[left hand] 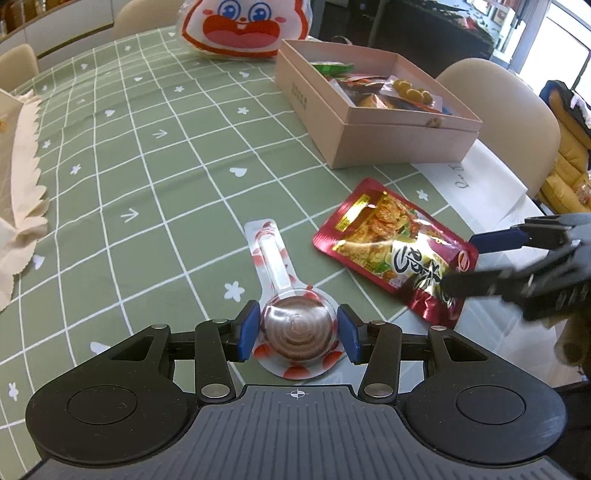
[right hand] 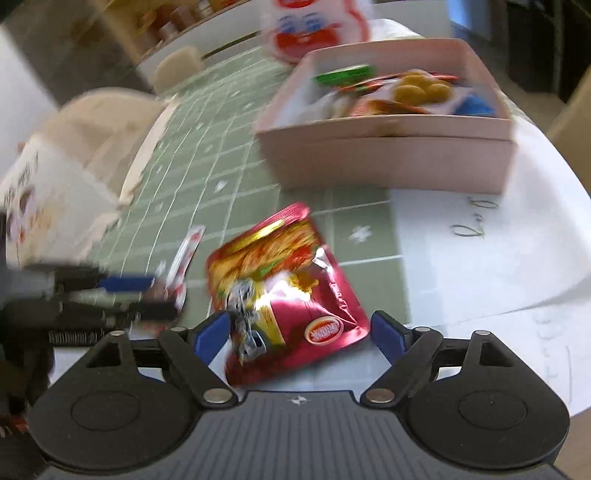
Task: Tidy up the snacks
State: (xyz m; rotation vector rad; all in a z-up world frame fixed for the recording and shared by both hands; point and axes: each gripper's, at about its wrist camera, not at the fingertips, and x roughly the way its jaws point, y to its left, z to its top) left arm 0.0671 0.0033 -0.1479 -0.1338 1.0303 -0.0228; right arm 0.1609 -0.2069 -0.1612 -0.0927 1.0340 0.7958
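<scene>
A chocolate lollipop in a clear red-dotted wrapper (left hand: 297,332) lies on the green checked tablecloth (left hand: 147,184). My left gripper (left hand: 298,330) straddles its round head, blue pads close on both sides, jaws still parted. A red foil snack pouch (left hand: 395,247) lies to the right; it also shows in the right wrist view (right hand: 284,291). My right gripper (right hand: 299,332) is open with the pouch's lower end between its fingers, not clamped. It shows blurred at the right of the left wrist view (left hand: 480,258).
A pink open box (left hand: 406,136) with several snacks stands at the back right, also in the right wrist view (right hand: 388,158). A cartoon-face bag (left hand: 243,26) lies behind it. A cream paper bag (right hand: 55,192) stands left. White paper (right hand: 480,258) covers the table's right end; chairs surround it.
</scene>
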